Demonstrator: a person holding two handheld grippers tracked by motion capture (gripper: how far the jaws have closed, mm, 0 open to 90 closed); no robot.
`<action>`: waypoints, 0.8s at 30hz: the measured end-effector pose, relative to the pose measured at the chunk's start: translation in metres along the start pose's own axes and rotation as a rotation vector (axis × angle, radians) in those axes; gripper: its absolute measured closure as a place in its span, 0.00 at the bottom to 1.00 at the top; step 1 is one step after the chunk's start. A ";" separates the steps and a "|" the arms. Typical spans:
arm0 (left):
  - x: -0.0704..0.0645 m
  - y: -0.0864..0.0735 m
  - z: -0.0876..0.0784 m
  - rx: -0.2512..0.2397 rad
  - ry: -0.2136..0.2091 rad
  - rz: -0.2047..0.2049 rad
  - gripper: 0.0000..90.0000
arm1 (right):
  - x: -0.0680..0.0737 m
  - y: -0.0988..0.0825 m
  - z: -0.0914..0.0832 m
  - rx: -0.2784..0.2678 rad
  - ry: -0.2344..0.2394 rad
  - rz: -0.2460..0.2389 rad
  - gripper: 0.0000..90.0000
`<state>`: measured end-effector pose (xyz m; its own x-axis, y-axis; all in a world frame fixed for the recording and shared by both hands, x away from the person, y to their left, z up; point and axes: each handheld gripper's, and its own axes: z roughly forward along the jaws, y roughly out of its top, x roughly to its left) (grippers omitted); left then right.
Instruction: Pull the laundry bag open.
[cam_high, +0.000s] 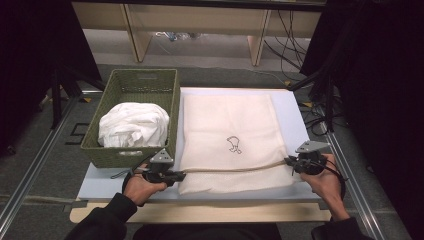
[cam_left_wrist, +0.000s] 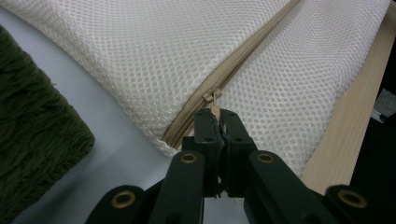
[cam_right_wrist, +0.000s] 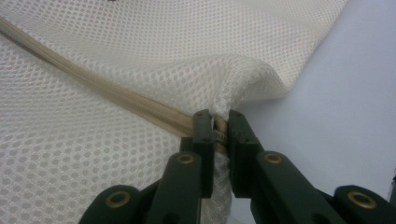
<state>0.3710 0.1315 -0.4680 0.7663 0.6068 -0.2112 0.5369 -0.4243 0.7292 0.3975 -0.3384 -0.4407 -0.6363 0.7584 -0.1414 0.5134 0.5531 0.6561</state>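
Observation:
A cream mesh laundry bag lies flat on the white board, with a tan zipper running across its near part. At the zipper's left end, my left gripper is shut on the zipper pull, close to the bag's left edge. My right gripper pinches the bag's right edge where the zipper ends, and the mesh bunches up over its jaws. The left gripper view shows the zipper closed ahead of the pull.
A green woven basket holding a crumpled white cloth stands left of the bag, its near corner beside my left gripper. The white board rests on a wooden table edge. Cables lie at the far right.

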 end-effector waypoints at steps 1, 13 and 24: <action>0.000 -0.001 0.000 0.001 0.009 -0.001 0.96 | 0.000 0.000 0.000 0.000 0.001 0.001 0.94; 0.008 -0.009 0.002 0.029 0.006 -0.013 0.96 | 0.001 -0.001 0.003 0.016 0.008 0.012 0.94; 0.015 -0.013 0.002 0.046 0.028 -0.041 0.96 | -0.002 -0.004 0.008 0.032 0.005 0.017 0.94</action>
<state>0.3759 0.1446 -0.4814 0.7336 0.6423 -0.2219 0.5839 -0.4287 0.6894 0.4013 -0.3397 -0.4493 -0.6301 0.7661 -0.1272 0.5419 0.5510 0.6346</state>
